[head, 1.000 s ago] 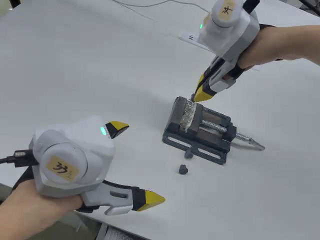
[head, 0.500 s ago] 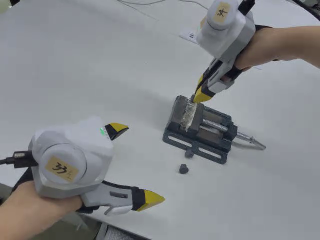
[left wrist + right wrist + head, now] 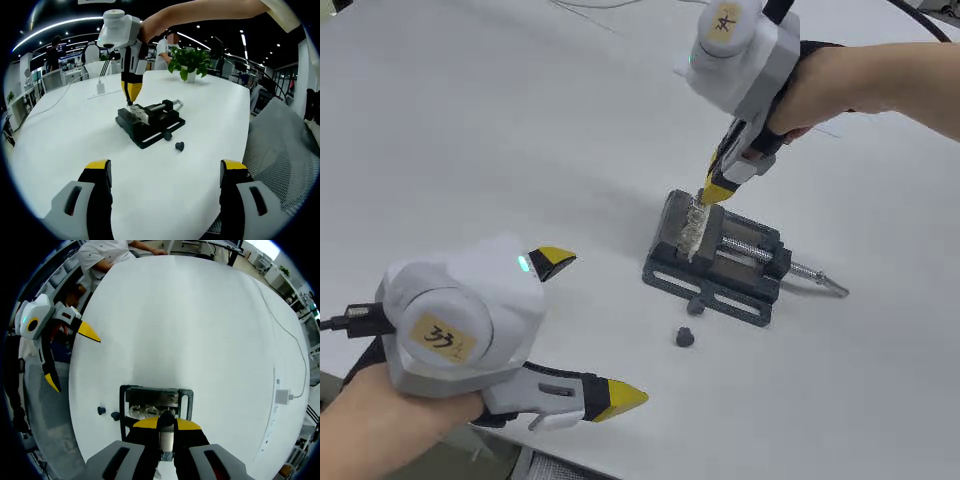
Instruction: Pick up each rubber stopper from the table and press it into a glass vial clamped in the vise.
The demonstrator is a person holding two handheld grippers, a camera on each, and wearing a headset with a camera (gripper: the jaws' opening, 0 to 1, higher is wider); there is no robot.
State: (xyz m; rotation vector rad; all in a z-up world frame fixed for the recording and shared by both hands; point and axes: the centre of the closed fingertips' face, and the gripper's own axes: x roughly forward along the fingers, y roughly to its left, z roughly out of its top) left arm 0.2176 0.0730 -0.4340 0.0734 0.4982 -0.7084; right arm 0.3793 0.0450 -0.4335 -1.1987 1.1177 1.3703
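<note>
A dark vise (image 3: 720, 275) stands mid-table with a row of clear glass vials (image 3: 694, 230) clamped in its jaws. My right gripper (image 3: 712, 194) points steeply down at the far end of that row, shut on a dark rubber stopper (image 3: 167, 417) that sits right over the vials (image 3: 143, 411). Two loose stoppers (image 3: 685, 338) (image 3: 696, 306) lie on the table just in front of the vise. My left gripper (image 3: 588, 330) hovers open near the table's front edge, well left of the vise (image 3: 150, 122), with nothing between its jaws.
The vise's screw handle (image 3: 818, 281) sticks out to the right. A white charger and cable (image 3: 100, 88) lie at the far side, with a potted plant (image 3: 189, 62) beyond. The table's front edge runs just below my left gripper, and a mesh chair (image 3: 280, 150) stands beside it.
The right hand has swung left, so the right gripper stands more upright; its tips stay at the far end of the vial row. The left gripper has not moved.
</note>
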